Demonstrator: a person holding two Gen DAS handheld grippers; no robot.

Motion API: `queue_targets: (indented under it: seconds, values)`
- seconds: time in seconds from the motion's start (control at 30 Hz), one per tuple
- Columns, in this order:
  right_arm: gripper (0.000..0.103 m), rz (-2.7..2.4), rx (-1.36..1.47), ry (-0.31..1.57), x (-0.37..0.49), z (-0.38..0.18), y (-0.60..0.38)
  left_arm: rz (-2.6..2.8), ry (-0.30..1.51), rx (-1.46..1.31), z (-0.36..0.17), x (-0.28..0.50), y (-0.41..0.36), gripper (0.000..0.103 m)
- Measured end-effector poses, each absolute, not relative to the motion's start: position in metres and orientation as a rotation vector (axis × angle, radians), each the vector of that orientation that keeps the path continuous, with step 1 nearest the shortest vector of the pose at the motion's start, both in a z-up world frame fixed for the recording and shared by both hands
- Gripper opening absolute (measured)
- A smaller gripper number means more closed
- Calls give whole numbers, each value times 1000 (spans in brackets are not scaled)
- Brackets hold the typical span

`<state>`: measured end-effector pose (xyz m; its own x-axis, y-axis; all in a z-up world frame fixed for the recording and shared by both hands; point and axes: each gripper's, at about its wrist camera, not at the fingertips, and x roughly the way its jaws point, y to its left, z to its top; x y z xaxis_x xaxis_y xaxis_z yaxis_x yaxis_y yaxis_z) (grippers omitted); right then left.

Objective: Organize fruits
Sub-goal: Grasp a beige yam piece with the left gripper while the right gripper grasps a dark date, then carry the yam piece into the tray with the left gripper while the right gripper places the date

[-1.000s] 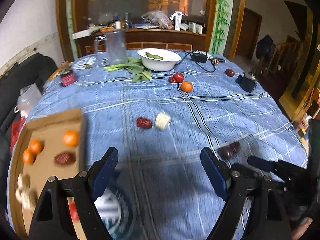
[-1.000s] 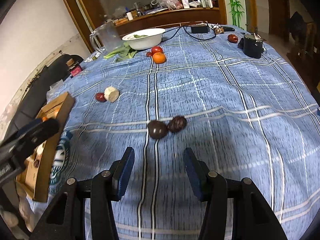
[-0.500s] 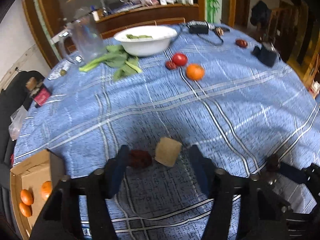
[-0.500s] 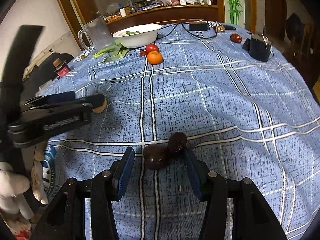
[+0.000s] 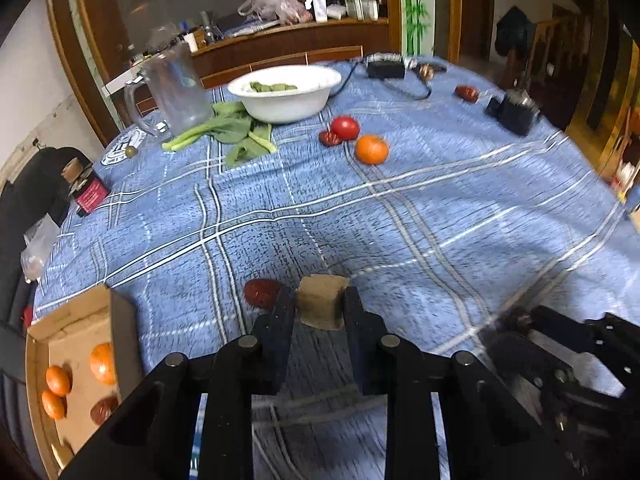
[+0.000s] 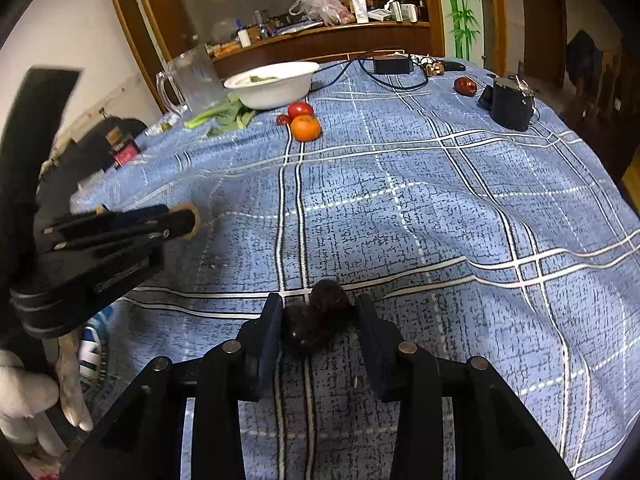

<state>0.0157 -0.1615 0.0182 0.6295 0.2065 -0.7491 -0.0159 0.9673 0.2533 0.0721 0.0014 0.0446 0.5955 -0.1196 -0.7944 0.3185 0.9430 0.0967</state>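
A round table under a blue plaid tablecloth (image 5: 400, 216) carries everything. At its left edge sits an open cardboard box (image 5: 76, 364) holding three small oranges (image 5: 102, 362) and a dark red fruit (image 5: 105, 409). Near the far edge stand a clear plastic jug (image 5: 176, 88) and a white bowl (image 5: 286, 92) with greens inside, leafy green vegetables (image 5: 236, 132) lying on the cloth just in front of them. Towards the far right edge is a black pot-like object (image 6: 510, 104), with a dark red fruit (image 6: 465, 85) just beside it.

The left gripper (image 5: 320, 304) reaches in low from the near edge, fingers level with the cloth, its jaws pinching a pale tan cube-like fruit piece (image 5: 322, 306) from both sides. A red date (image 5: 262, 292) lies on the cloth, touching the outside of the left finger. In the right wrist view this gripper comes in from the left, lying nearly flat.

The right gripper (image 6: 320, 320) also sits low near the near edge, jaws spread around two dark brown round fruits (image 6: 316, 314) that touch each other; the left finger touches the nearer fruit, while contact on the right side cannot be told.

Beyond the middle of the table lie an orange (image 5: 372, 149), a red tomato (image 5: 345, 127) and a small red fruit (image 5: 330, 138), all close together.
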Motion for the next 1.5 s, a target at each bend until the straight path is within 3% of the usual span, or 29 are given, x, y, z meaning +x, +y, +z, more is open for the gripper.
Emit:
queue_targets:
  seconds: [0.07,0.57,0.63,0.7,0.73,1.0,1.03,1.07,1.1,1.5]
  values:
    - [31,143,250,864,8,24,-164,-279,873,202,58,57,8,23]
    - [32,136,273,843,-33,29,-194,-317,794,-4,84,-44,60,24]
    - [35,146,283,869,-30,26,-195,-322,807,-22,78,-50,62,24]
    - [50,157,287,879,-26,24,-192,-329,819,-39,73,-54,64,24]
    - [51,163,284,882,-23,23,-189,-332,821,-45,73,-56,65,24]
    - [51,167,177,942,10,10,-146,-319,806,-60,75,-70,78,24]
    - [48,156,157,929,11,10,-142,-314,803,-65,75,-72,81,24]
    - [31,158,150,926,10,10,-141,-309,800,-71,75,-74,85,24]
    - [26,178,164,927,10,10,-141,-304,797,-76,76,-76,89,24]
    - [27,264,194,857,-29,54,-114,-225,764,-206,81,-97,157,24]
